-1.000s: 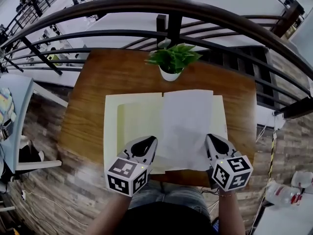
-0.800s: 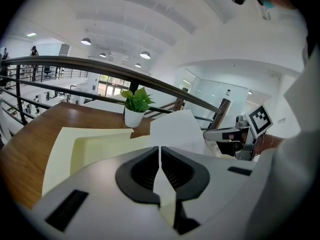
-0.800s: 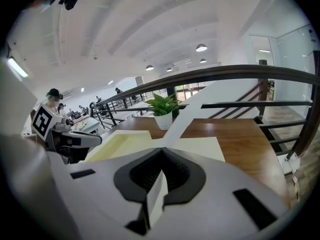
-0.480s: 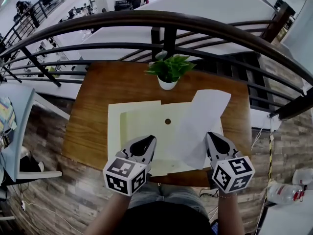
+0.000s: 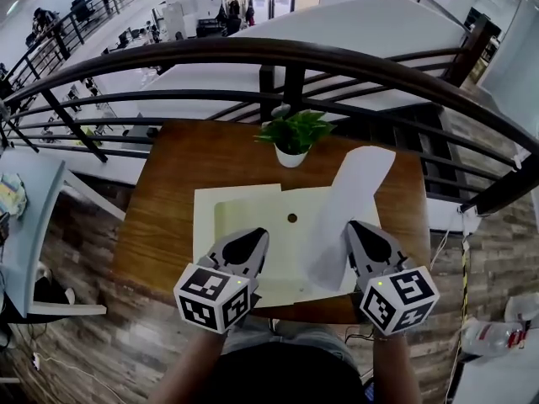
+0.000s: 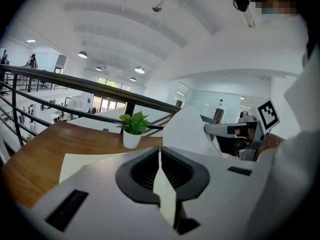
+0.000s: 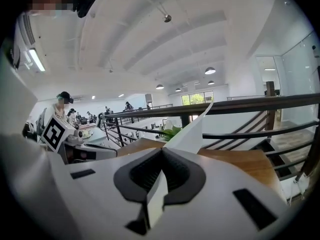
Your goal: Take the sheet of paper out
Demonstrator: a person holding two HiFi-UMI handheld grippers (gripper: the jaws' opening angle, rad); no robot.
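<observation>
Here's the left gripper [image 5: 246, 244], jaws pressed together on the near edge of the pale yellow paper folder [image 5: 253, 217], which lies open and flat on the brown wooden table [image 5: 164, 192]. Over on the right, the right gripper [image 5: 364, 241] has its jaws clamped on the near end of the white sheet of paper [image 5: 347, 204]. The sheet is up in the air, slanting over the folder's right side, with its far end pointing towards the far right part of the table. A small dark round spot [image 5: 291, 218] shows on the folder's bared inner face. At the far edge of the table stands a green leafy plant in a white pot [image 5: 292, 137], just in front of the dark metal railing [image 5: 286, 53].
</observation>
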